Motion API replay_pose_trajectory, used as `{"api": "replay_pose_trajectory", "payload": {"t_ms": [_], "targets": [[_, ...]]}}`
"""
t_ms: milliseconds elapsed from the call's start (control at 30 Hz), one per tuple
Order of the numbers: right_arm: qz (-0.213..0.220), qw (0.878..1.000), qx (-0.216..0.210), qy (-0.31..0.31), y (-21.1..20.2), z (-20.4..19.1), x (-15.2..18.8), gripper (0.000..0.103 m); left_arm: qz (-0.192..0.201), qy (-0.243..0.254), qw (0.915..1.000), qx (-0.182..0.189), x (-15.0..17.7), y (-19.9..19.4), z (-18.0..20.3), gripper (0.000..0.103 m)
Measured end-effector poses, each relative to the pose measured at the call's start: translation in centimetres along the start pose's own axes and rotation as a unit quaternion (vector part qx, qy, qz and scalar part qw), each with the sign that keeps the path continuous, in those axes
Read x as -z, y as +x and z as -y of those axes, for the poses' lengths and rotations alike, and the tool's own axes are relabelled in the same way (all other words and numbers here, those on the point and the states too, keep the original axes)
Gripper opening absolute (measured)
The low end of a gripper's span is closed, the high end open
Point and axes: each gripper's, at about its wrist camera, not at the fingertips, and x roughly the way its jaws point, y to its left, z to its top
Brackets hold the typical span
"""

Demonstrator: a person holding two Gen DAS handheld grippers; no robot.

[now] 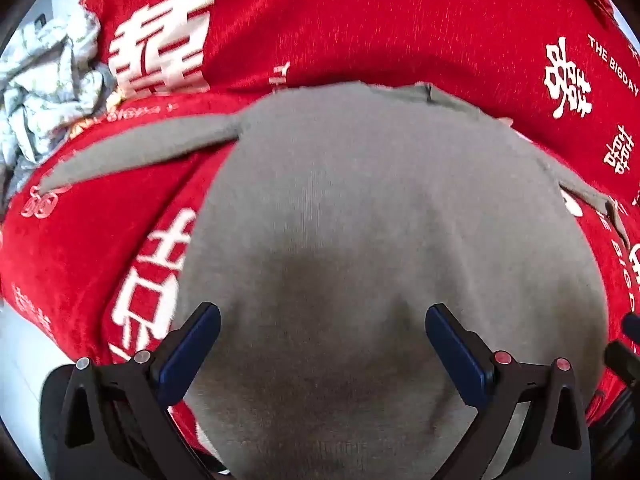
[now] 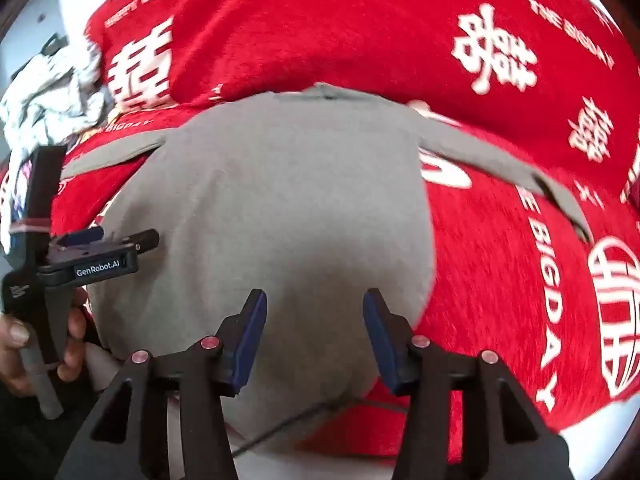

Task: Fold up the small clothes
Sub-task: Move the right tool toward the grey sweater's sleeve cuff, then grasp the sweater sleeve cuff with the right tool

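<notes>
Now the grey top (image 1: 360, 220) is seen spread flat on the red cloth (image 1: 360, 20), sleeves out to both sides, neck at the far end. No fold can be made out in it yet, so the step in hand is judged to be the very first one: the garment has been laid out and a grasp on its near hem is being lined up.

Left gripper (image 1: 322, 344): its jaws are held wide apart, nothing is pinched between them, and the grey fabric is seen just beneath; whether the pads (image 1: 192, 352) are touching it cannot be told. In the right view it is seen at the top's left edge, gripped by the person's hand (image 2: 24, 344).

Right gripper (image 2: 316, 332): jaws are also parted, less widely, nothing is held, and it is poised over the near right part of the hem.

Next, a pinch on the hem or on a sleeve (image 2: 500, 168) is called for, one side at a time or both together, with thin fabric to be caught without the red cloth being gathered too. A crumpled pale garment (image 1: 48, 80) is noted at the far left, well apart.
</notes>
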Motion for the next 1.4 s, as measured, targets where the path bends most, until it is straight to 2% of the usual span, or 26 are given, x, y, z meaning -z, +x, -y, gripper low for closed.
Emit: {"api": "replay_pose_trajectory", "payload": {"t_ms": [133,233,300,333,400,467,500,567,633,667,767,833,900,967,1133,1233,1400], "targets": [[0.018,1.000,-0.011,0.010,-0.9,0.9,0.4,0.054,0.022,0.010,0.9994,0.025,-0.2,-2.3,1.2,0.103],[0.041,0.998,0.013,0.039,-1.7,3.0,0.3,0.058,0.038,0.014,0.9989,0.024,-1.5,-2.7,2.5,0.103],[0.049,0.997,0.021,0.055,-1.9,4.5,-0.3,0.058,0.023,0.033,0.9987,0.032,-2.6,-2.6,4.0,0.103],[0.055,0.996,0.022,0.068,-2.1,5.4,-0.6,0.058,0.001,0.042,0.9985,0.035,-3.2,-2.3,4.6,0.103],[0.064,0.993,0.019,0.096,-2.5,7.1,-1.2,0.058,-0.009,0.056,0.9977,0.037,-4.3,-2.4,5.6,0.103],[0.070,0.991,0.022,0.109,-2.6,8.7,-1.9,0.058,-0.009,0.058,0.9969,0.052,-5.2,-2.8,6.7,0.103],[0.066,0.991,0.019,0.111,-2.5,9.5,-2.3,0.058,-0.010,0.048,0.9961,0.074,-5.7,-3.5,6.9,0.103],[0.063,0.991,0.022,0.119,-2.3,10.7,-2.8,0.058,-0.017,0.060,0.9958,0.067,-6.4,-3.3,8.1,0.103],[0.061,0.989,0.020,0.136,-2.0,12.2,-3.2,0.058,-0.016,0.063,0.9950,0.076,-7.3,-3.4,9.1,0.103],[0.055,0.988,0.014,0.144,-1.8,12.8,-3.4,0.058,-0.025,0.085,0.9953,0.040,-7.4,-2.3,10.3,0.103],[0.038,0.986,0.015,0.164,-1.0,14.8,-3.8,0.058,-0.039,0.102,0.9938,0.022,-8.6,-1.1,12.1,0.103],[0.037,0.981,0.016,0.189,-0.6,16.7,-4.0,0.058,-0.030,0.110,0.9934,0.009,-9.4,-0.9,13.2,0.103],[0.043,0.971,-0.011,0.236,-0.2,19.5,-3.9,0.058,-0.025,0.116,0.9929,0.001,-10.3,-0.5,14.2,0.103],[0.044,0.957,-0.023,0.286,0.2,22.3,-3.7,0.058,-0.026,0.114,0.9932,0.009,-11.0,-0.1,14.9,0.103],[0.059,0.924,0.016,0.378,1.7,29.7,-3.5,0.058,-0.045,0.114,0.9922,0.019,-12.7,2.0,17.3,0.103],[0.066,0.896,0.014,0.438,3.5,34.4,-3.1,0.058,-0.055,0.121,0.9907,0.025,-13.6,3.5,19.1,0.103],[0.045,0.876,0.017,0.480,7.9,39.4,-2.7,0.058,-0.074,0.125,0.9889,0.028,-15.3,6.6,21.8,0.103]]}}
